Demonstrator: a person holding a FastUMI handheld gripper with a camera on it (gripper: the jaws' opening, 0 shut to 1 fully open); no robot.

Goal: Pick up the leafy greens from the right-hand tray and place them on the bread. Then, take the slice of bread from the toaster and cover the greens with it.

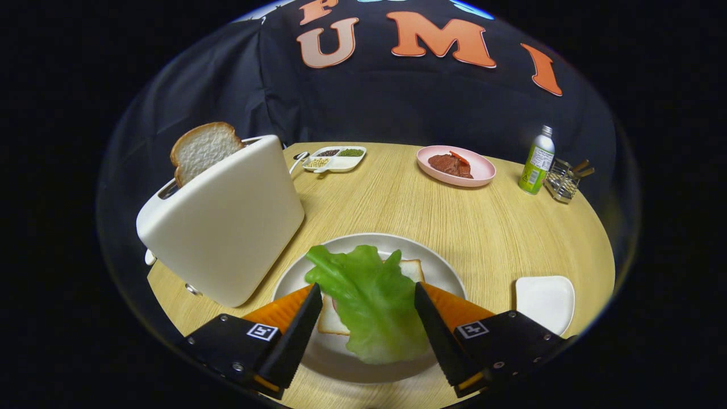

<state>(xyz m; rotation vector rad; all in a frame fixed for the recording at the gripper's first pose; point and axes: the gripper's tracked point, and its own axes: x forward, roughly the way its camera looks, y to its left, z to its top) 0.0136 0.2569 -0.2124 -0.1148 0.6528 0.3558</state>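
A green lettuce leaf (366, 298) lies draped over a slice of bread (412, 270) on a pale round plate (437, 261), just ahead of and between my fingers. My gripper (368, 307) is open, its fingers standing wide on either side of the leaf without pressing it. To the left stands a white toaster (227, 221), tilted in view, with a slice of bread (201, 149) sticking up from its slot. A small white square tray (545, 301) sits bare to the right of the plate.
On the round wooden table (397, 199), beyond the plate: a pink plate with meat (455, 166), a divided white dish of grains (335, 159), a green bottle (537, 162) and a wire holder (563, 179) at the far right.
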